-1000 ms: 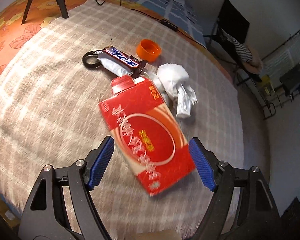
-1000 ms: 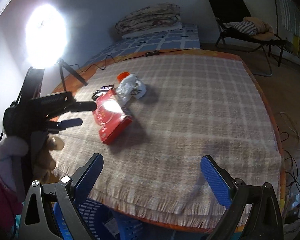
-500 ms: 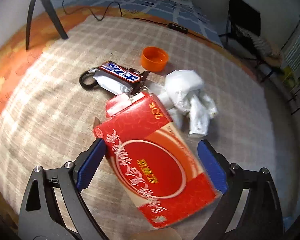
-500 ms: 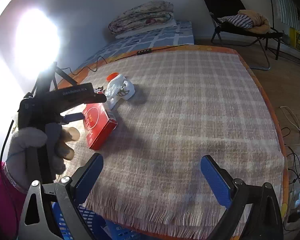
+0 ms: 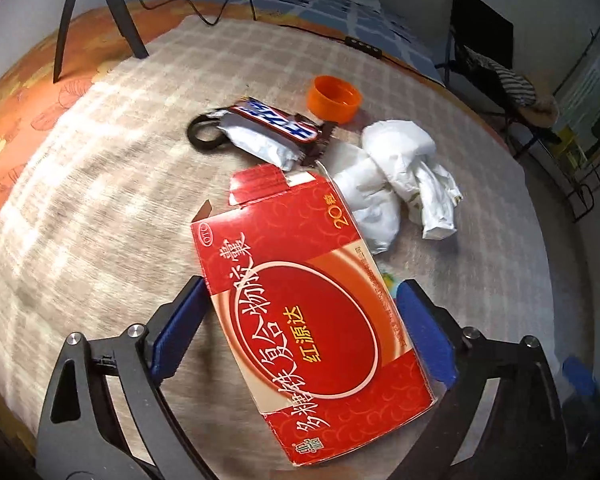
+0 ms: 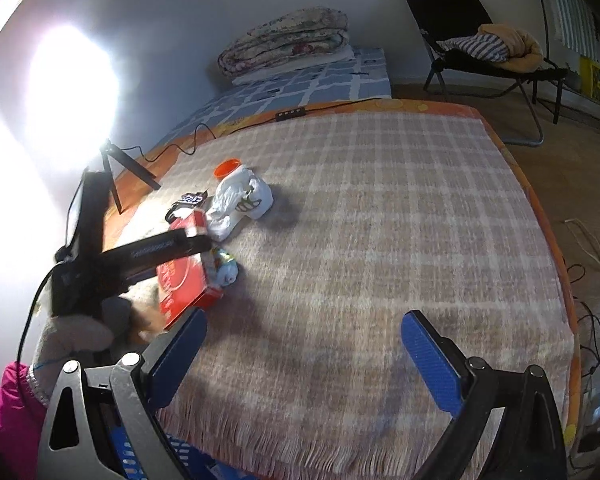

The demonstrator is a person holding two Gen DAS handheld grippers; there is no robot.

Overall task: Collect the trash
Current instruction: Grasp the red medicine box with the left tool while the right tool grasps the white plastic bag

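Note:
A red cardboard box (image 5: 312,312) with an opened flap lies flat on the checked blanket (image 5: 100,208). My left gripper (image 5: 300,284) is open wide and straddles the box, one blue pad on each long side, with a slim gap at each. The right wrist view shows the same box (image 6: 184,280) under the left gripper's upper finger (image 6: 168,249), held by a gloved hand (image 6: 72,340). Behind the box lie a candy bar wrapper (image 5: 276,120), an orange cap (image 5: 334,98) and a crumpled white bag (image 5: 396,160). My right gripper (image 6: 304,320) hangs open over the blanket's fringed near edge, holding nothing.
A black ring (image 5: 204,134) lies beside the wrapper, and a small colourful wrapper (image 6: 224,268) sits against the box. A blue basket (image 6: 140,452) stands below the near edge. A tripod (image 5: 96,8) and a power strip (image 5: 360,46) sit at the far side, a folding chair (image 6: 492,52) beyond.
My left gripper has come down over the red box with its jaws spread wider, so the box now lies between the pads. The right gripper has shifted only a little.

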